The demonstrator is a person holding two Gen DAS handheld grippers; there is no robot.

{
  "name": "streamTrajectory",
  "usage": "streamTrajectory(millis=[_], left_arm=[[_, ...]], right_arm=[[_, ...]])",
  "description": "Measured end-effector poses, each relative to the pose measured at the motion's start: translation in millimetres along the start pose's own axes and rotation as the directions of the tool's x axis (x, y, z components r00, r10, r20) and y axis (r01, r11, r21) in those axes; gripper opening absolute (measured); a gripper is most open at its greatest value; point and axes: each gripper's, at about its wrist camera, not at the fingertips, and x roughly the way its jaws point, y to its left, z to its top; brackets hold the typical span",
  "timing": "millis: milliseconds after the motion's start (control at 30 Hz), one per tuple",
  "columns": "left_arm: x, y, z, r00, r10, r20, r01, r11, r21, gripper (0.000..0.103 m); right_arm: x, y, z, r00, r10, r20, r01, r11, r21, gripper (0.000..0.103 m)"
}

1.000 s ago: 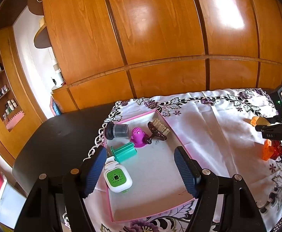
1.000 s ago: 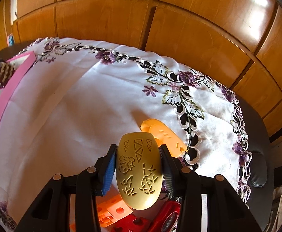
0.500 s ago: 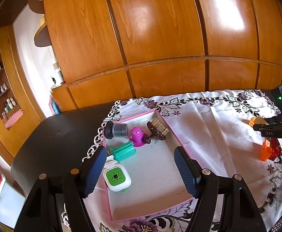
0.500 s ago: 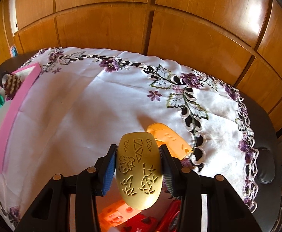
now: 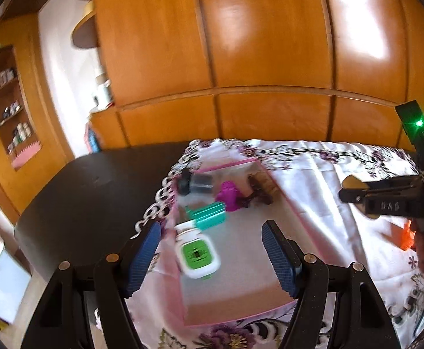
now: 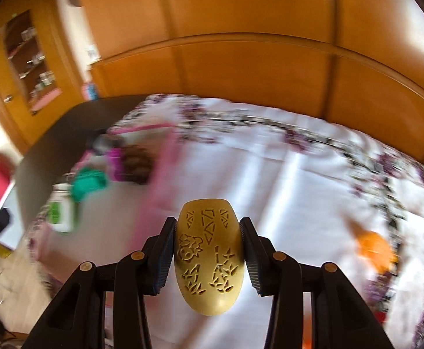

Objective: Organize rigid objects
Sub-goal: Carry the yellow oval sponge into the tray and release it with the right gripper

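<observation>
Yellow carved piece clamped in right jaws, now swung toward pink tray; left jaws apart, unchanged.

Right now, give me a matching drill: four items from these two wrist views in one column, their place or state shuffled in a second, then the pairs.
Items
1. yellow oval carved plastic piece
2. white and green square gadget
3. orange plastic piece
4. left gripper

Place or state
A. lying on the white embroidered tablecloth, outside the tray
B. open, holding nothing
C. lying in the pink-rimmed tray
D. clamped in the right gripper

Pairs: 1-D, 2-C, 3-A, 4-B
</observation>
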Motion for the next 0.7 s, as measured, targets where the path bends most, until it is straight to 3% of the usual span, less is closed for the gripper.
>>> streamTrajectory(millis=[133, 267, 433, 700], left_arm=[[7.8, 32.1, -11.8, 0.998, 0.05, -0.034, -0.052, 0.996, -0.07, 0.073], [14.5, 57.6, -23.1, 0.994, 0.087, -0.066, -0.095, 0.988, -0.124, 0.073], [16.1, 75.4, -32.0, 0.991, 0.107, -0.081, -0.119, 0.979, -0.168, 0.073], [20.4, 81.7, -36.4, 0.991, 0.097, -0.092, -0.113, 0.976, -0.186, 0.073]], right_arm=[[23.9, 52.6, 7.7, 0.997, 0.07, -0.045, -0.073, 0.995, -0.066, 0.044], [52.5, 92.2, 9.3, 0.991, 0.085, -0.101, -0.097, 0.988, -0.119, 0.044], [89.4, 122.7, 10.6, 0.987, 0.038, -0.153, -0.06, 0.988, -0.14, 0.044], [122.0, 132.9, 17.9, 0.984, -0.045, -0.173, 0.019, 0.989, -0.147, 0.044]])
